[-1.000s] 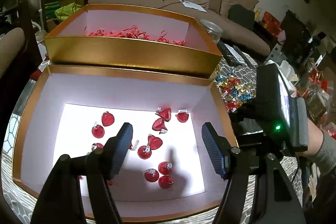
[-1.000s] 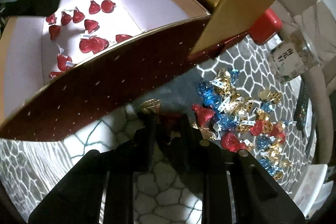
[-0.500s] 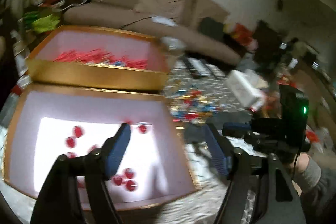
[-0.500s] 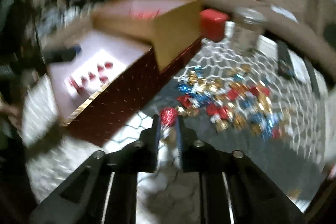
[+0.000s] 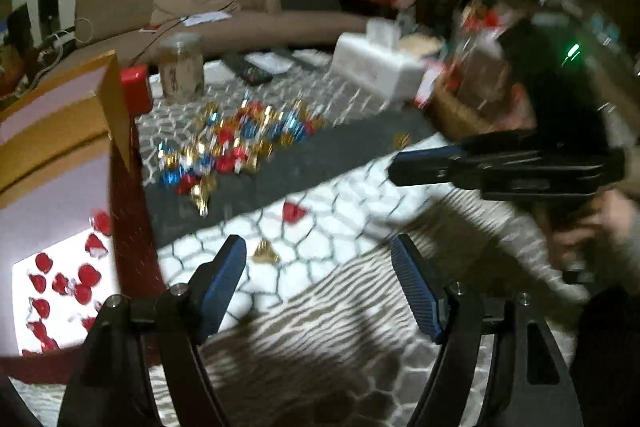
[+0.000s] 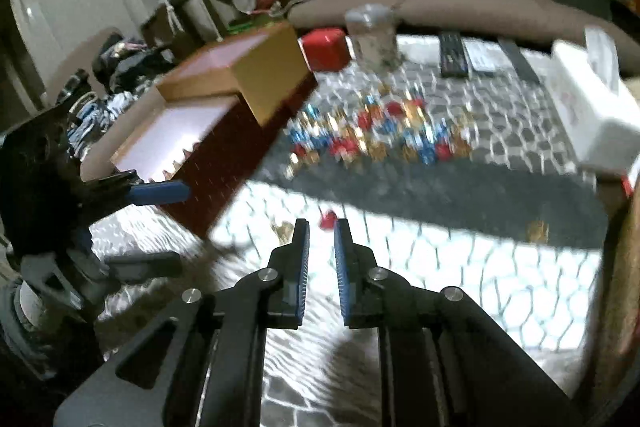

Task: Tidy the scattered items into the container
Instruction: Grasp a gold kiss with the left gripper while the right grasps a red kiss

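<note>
1. The landmark is the big gold-rimmed gift box with dark red outer walls (image 5: 132, 227), which stands on the tabletop covered by a grey-and-white honeycomb-patterned cloth (image 5: 328, 267); its pale pink floor holds a scatter of red foil-wrapped chocolates (image 5: 64, 283).
2. The left hand-held gripper (image 5: 316, 279) hangs just off the box's right wall, its blue-padded fingers (image 5: 224, 279) spread wide and holding nothing.
3. Below that gap, near the box wall, a single gold foil-wrapped chocolate (image 5: 266, 253) lies on the cloth, and a single red foil-wrapped chocolate (image 5: 294, 213) lies a little farther from the box.
4. The right hand-held gripper (image 6: 321, 239) hovers well to the right of the box; its jaws stand nearly closed with a narrow slit between them, and nothing is gripped there.
5. The lone red chocolate sits on the cloth just beyond its fingertips.
6. Farther back from the box, the heap of red, blue and gold foil-wrapped chocolates (image 5: 240, 143) lies spread across the cloth.
7. Behind the box's far corner stand a small red box (image 6: 326, 49) and a clear glass jar (image 6: 374, 39); right of the heap sits a white tissue box (image 5: 380, 67).
</note>
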`<move>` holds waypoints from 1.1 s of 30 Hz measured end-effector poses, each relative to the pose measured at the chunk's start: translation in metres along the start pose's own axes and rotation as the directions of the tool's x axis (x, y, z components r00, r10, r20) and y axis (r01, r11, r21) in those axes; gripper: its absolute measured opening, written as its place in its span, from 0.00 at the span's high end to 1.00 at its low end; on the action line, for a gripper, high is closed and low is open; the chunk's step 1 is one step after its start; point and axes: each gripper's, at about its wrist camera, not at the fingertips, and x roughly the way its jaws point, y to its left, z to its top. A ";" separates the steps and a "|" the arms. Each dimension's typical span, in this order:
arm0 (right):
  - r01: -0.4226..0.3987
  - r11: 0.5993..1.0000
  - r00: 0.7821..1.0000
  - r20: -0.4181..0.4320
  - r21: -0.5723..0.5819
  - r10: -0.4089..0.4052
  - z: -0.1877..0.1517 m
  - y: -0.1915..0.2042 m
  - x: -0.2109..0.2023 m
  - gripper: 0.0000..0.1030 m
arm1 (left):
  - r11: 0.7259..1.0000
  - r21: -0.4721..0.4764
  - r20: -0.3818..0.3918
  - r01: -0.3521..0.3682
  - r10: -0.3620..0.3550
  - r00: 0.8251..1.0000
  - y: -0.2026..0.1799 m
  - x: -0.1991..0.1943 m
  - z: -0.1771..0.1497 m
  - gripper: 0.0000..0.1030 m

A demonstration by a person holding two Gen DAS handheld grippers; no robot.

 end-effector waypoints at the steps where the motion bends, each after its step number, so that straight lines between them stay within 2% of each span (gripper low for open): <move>1: 0.007 1.000 1.000 -0.007 0.016 -0.007 -0.005 -0.003 0.005 0.84 | 1.000 -0.008 -0.004 -0.024 0.024 1.000 -0.001 0.009 -0.003 0.27; 4: -0.002 0.998 1.000 -0.006 0.066 0.003 -0.021 -0.015 0.020 0.78 | 0.990 -0.105 -0.027 -0.090 0.088 0.996 0.010 0.040 -0.008 0.27; 7: -0.019 0.995 1.000 -0.015 0.102 0.020 -0.026 -0.024 0.029 0.78 | 0.968 -0.203 -0.091 -0.148 0.132 0.987 0.028 0.065 -0.016 0.27; 13: 0.001 0.998 1.000 0.005 0.062 -0.001 -0.018 -0.022 0.029 0.73 | 0.957 -0.190 -0.107 -0.220 0.202 0.974 0.024 0.074 -0.017 0.28; 18: 0.036 0.998 0.999 -0.026 0.054 -0.035 -0.019 -0.023 0.039 0.73 | 0.948 -0.208 -0.105 -0.242 0.224 0.969 0.029 0.072 -0.018 0.40; 21: 0.051 0.997 0.999 -0.020 0.053 -0.050 -0.018 -0.024 0.038 0.73 | 0.943 -0.225 -0.103 -0.246 0.228 0.968 0.033 0.070 -0.016 0.53; 23: 0.067 0.997 0.998 -0.016 0.049 -0.066 -0.017 -0.024 0.037 0.72 | 0.939 -0.242 -0.103 -0.246 0.227 0.968 0.037 0.069 -0.016 0.69; 26: 0.076 0.996 0.997 -0.017 0.050 -0.075 -0.016 -0.025 0.038 0.72 | 0.932 -0.276 -0.095 -0.236 0.218 0.971 0.046 0.066 -0.018 0.87; 28: 0.077 0.996 0.997 -0.022 0.054 -0.076 -0.016 -0.026 0.039 0.72 | 0.932 -0.288 -0.076 -0.219 0.206 0.976 0.047 0.061 -0.019 0.91; 31: 0.072 0.996 0.997 -0.026 0.052 -0.071 -0.016 -0.026 0.040 0.72 | 0.937 -0.288 -0.043 -0.199 0.195 0.980 0.046 0.053 -0.021 0.92; 33: 0.067 0.997 0.998 -0.025 0.049 -0.066 -0.015 -0.025 0.040 0.72 | 0.938 -0.306 -0.030 -0.162 0.160 0.987 0.048 0.049 -0.023 0.92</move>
